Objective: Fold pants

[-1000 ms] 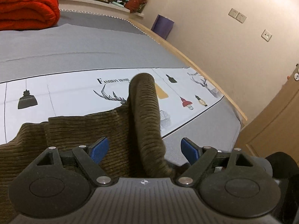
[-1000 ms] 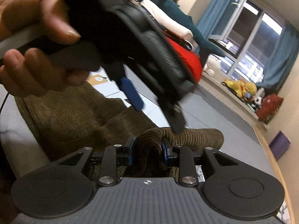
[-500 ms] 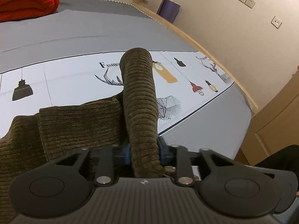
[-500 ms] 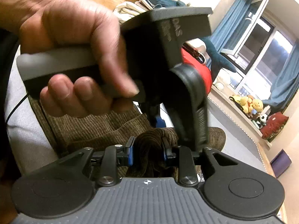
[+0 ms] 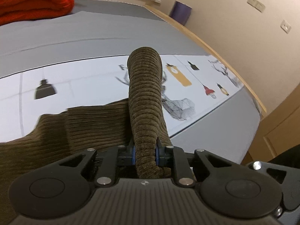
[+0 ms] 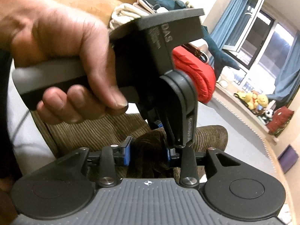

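Brown corduroy pants (image 5: pixel 93 127) lie bunched on a white printed sheet (image 5: pixel 84 82). A raised roll of the fabric (image 5: pixel 144 93) runs back between the blue pads of my left gripper (image 5: pixel 144 150); its jaws are closing and pinch the roll. In the right wrist view a hand (image 6: pixel 61 43) holds that left gripper (image 6: pixel 165 131) just ahead, fingers down on the same bunch. My right gripper (image 6: pixel 148 150) has a dark wad of the pants (image 6: pixel 148 146) between its pads; its jaws are opening, with the cloth still filling the gap.
The grey bed cover (image 5: pixel 93 33) stretches beyond the sheet, with a folded red quilt (image 5: pixel 33 1) at its far end. A wooden bed edge (image 5: pixel 215 45) runs along the right, near a purple bin (image 5: pixel 181 15) and a door (image 5: pixel 277 131). Plush toys (image 6: pixel 253 97) sit below the window.
My left gripper went from wide open around the raised roll to clamped on it, and swung down in front of the right camera. The right jaws have spread slightly.
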